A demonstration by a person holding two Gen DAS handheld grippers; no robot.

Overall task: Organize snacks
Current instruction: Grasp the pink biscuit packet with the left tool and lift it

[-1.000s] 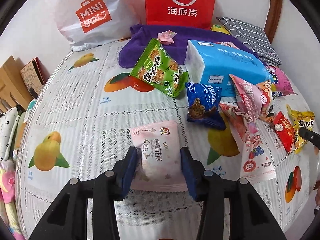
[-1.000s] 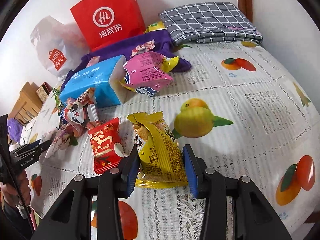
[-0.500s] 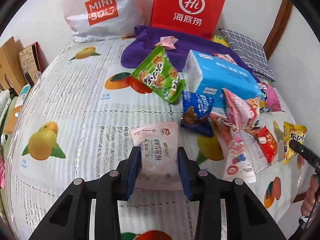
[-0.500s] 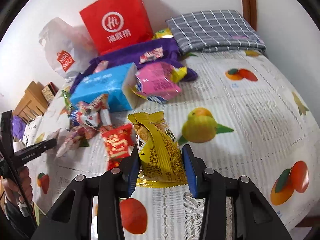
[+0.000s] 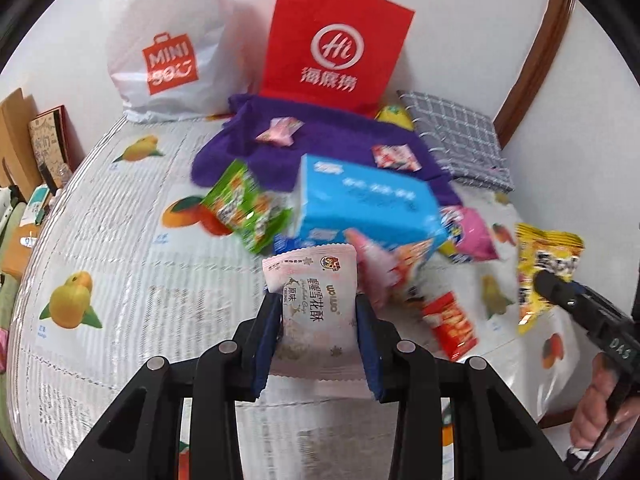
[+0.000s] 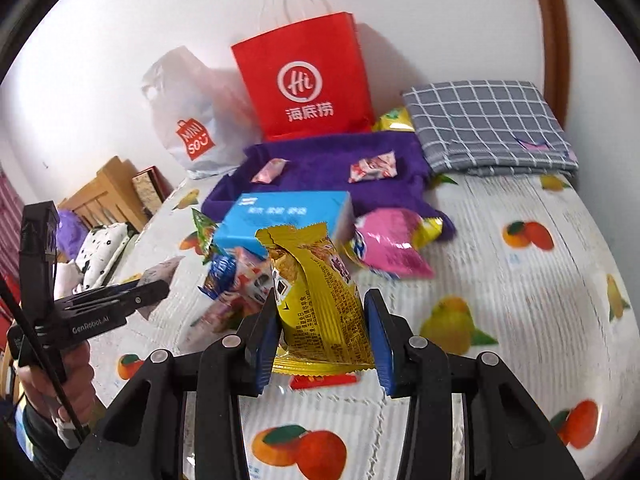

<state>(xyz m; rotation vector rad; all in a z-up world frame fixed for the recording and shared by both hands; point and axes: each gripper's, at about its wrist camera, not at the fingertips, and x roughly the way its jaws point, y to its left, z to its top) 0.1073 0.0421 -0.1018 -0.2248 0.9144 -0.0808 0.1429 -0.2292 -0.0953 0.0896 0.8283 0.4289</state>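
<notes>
Both claws are busy. In the left wrist view, the left claw [image 5: 316, 344] sits low in the middle of the frame, and its blue pads [image 5: 267, 344] have just squeezed in on a pale pink snack pack [image 5: 316, 304]; the pack is pinched between them and lifted off the fruit-print cloth [image 5: 120, 264]. In the right wrist view, the right claw [image 6: 323, 350] is also low in the middle, clenched on a yellow snack pack [image 6: 320, 296] that stands up between its pads, above the cloth. Past the claws, near the middle of both frames, lies a blue tissue pack [image 5: 368, 204] with other snacks around it: a green bag [image 5: 246, 210] to its left, a pink bag [image 6: 390, 246] to its right, and a small red pack [image 5: 450, 324] lower right in the left view. Two little wrapped sweets lie on a purple towel [image 6: 332, 164] higher up. A red paper bag [image 6: 304, 80] and a white plastic bag [image 5: 168, 48] stand at the top by the wall, and a grey checked cloth [image 6: 488, 128] is folded at the upper right.
</notes>
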